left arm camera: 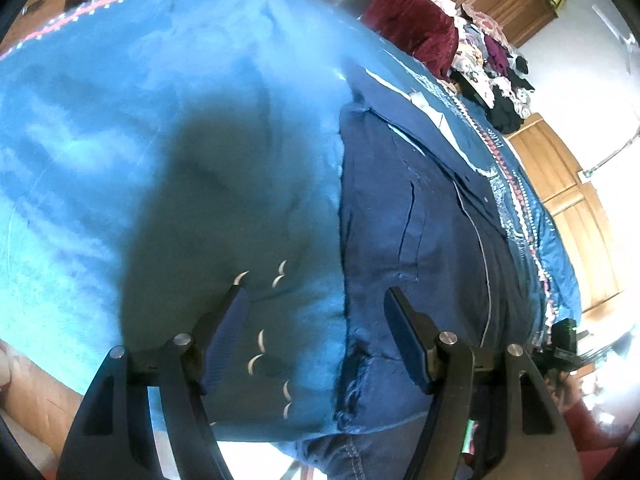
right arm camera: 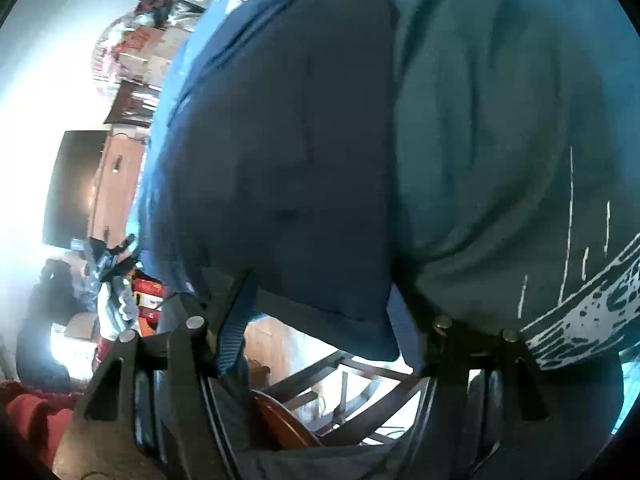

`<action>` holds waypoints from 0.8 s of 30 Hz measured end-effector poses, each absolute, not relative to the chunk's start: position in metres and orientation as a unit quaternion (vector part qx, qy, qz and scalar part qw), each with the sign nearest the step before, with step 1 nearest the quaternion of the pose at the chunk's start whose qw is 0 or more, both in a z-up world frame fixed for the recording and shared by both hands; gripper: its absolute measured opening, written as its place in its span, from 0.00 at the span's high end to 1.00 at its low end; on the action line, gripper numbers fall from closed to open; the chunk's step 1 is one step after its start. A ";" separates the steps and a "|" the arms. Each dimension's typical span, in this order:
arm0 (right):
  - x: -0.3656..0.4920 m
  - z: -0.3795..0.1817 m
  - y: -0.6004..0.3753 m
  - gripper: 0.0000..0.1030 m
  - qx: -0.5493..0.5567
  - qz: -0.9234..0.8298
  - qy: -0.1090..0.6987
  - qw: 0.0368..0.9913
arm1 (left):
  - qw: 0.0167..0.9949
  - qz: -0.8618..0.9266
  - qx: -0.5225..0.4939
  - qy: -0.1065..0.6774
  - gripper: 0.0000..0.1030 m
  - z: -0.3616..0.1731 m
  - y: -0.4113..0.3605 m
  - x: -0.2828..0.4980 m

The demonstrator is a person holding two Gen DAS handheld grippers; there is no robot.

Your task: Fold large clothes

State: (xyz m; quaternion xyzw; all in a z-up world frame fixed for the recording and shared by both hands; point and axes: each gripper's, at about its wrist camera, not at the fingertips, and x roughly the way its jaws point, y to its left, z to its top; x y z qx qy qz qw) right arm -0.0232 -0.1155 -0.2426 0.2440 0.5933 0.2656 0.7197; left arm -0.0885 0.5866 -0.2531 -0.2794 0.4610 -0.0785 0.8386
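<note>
Left wrist: open tool (left arm camera: 316, 296) over navy garment (left arm camera: 416, 208) (no legible writing).

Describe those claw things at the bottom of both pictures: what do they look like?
Each is a black, angular two-finger gripper with cut-out slots and round silver pins at its joints. The left gripper has ribbed dark-blue pads lining its fingers; the right gripper has the same build, with lighter blue ribbed pads.

Left tongs (left arm camera: 316, 294) spread wide apart, right tongs (right arm camera: 320, 288) spread wide apart, both pointing forward
</note>
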 end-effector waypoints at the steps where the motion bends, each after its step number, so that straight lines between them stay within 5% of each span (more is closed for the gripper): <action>1: -0.023 -0.239 -0.115 0.40 0.249 0.272 0.588 0.720 | 0.837 -0.081 -0.281 0.462 0.30 -0.254 0.588 -0.090; 10: -0.023 -0.249 -0.111 0.43 0.263 0.265 0.590 0.716 | 0.831 -0.138 -0.238 0.484 0.31 -0.255 0.559 -0.091; 16: -0.024 -0.243 -0.111 0.45 0.247 0.264 0.591 0.721 | 0.824 -0.155 -0.185 0.513 0.49 -0.261 0.535 -0.092; 17: -0.025 -0.241 -0.110 0.47 0.242 0.264 0.590 0.724 | 0.823 -0.158 -0.187 0.512 0.73 -0.260 0.534 -0.092; 18: -0.025 -0.238 -0.110 0.48 0.238 0.263 0.589 0.726 | 0.820 -0.172 -0.190 0.511 0.83 -0.259 0.531 -0.092; 24: -0.027 -0.235 -0.110 0.52 0.234 0.268 0.585 0.729 | 0.823 -0.167 -0.175 0.515 0.82 -0.260 0.525 -0.090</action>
